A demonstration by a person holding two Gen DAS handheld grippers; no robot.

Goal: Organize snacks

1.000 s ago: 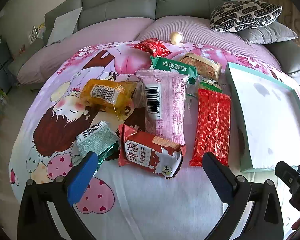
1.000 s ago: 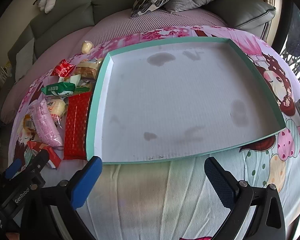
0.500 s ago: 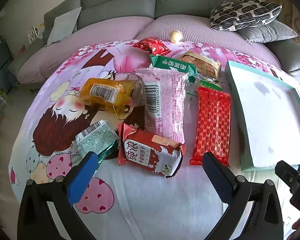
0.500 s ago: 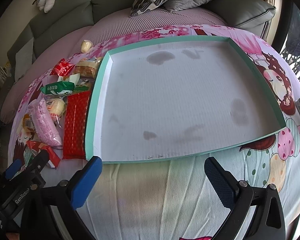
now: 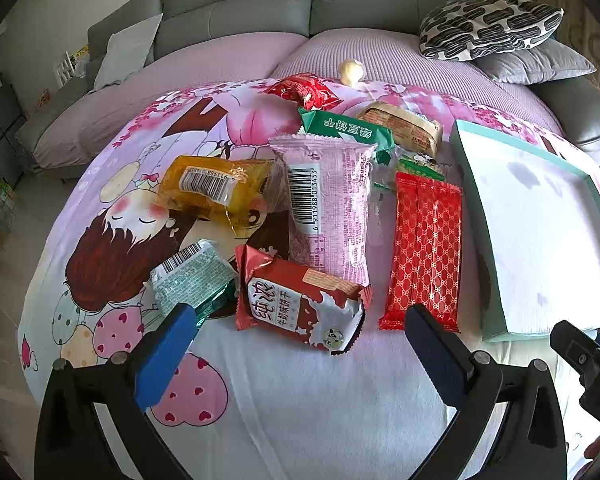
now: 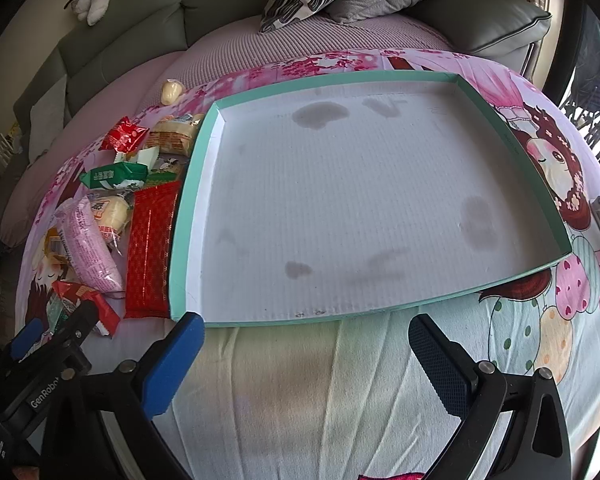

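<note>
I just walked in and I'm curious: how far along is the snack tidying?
It has barely begun. Nothing looks done: the teal tray holds no snacks. Nothing is in hand: the left gripper and right gripper are both open. All the packets are left, including the red patterned packet, pink packet and yellow packet, all beside the tray.

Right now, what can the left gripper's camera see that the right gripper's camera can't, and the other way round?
Only the left wrist view shows the snack pile clearly: the yellow packet and the barcoded silver-green packet show well, with the left gripper open in front of them.

Only the right wrist view shows the whole teal-rimmed tray, nothing in it, its stained white floor in full, and the right gripper open before its near edge.

Both show the long red patterned packet beside the tray's left rim, the pink packet, the cartoon bedsheet and the grey sofa.
</note>
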